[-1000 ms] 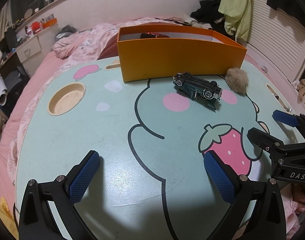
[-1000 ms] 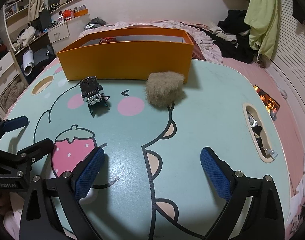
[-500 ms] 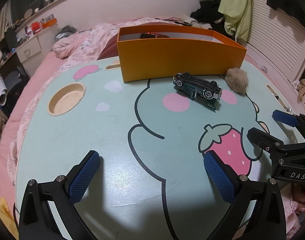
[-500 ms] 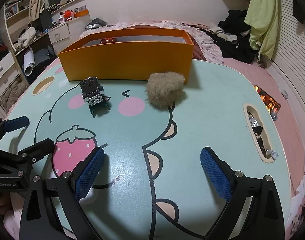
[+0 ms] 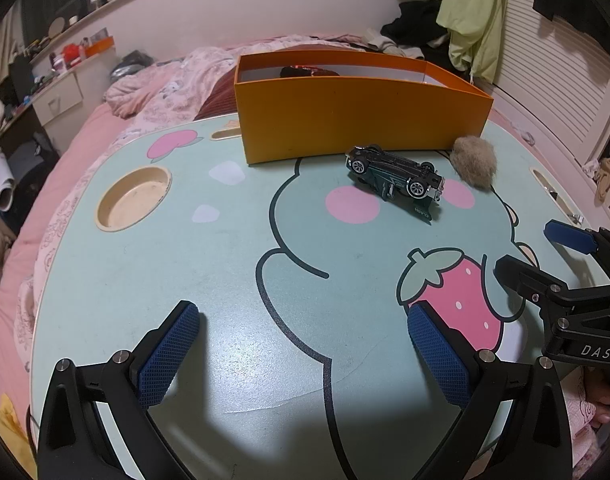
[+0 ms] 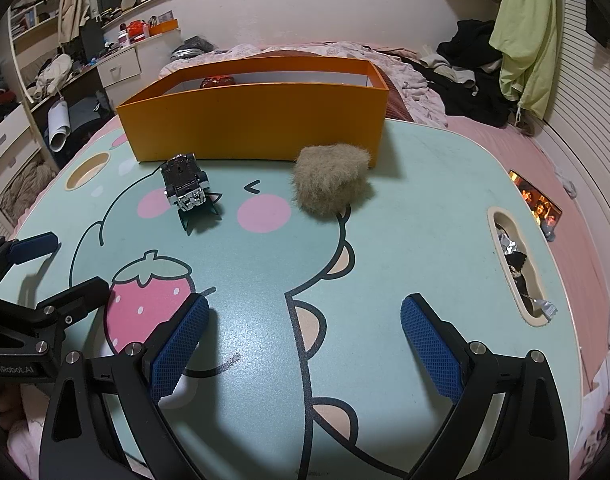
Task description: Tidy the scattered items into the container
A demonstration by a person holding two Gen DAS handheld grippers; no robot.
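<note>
Dark green, the upturned toy car (image 5: pixel 396 172) lies wheels-up on the mint cartoon tabletop (image 5: pixel 185 272), just before the orange cardboard box (image 5: pixel 357 120). Its long axis runs crosswise to the left gripper (image 5: pixel 301 350), ahead and rightward. Both it and the right gripper (image 6: pixel 301 338) gape wide, empty; the fluffy beige ball (image 6: pixel 331 184) lies nearer the right.

On the lap table (image 5: pixel 105 292) the box (image 5: pixel 361 124) stands at the far edge. A toy car (image 5: pixel 395 174) lies upside down just in front of it, and a fur ball (image 6: pixel 331 182) sits to the car's right, near the box's right corner. Another small item (image 5: pixel 309 71) lies inside the box at its far left. A round recess (image 5: pixel 133 198) lies left of the box.
</note>
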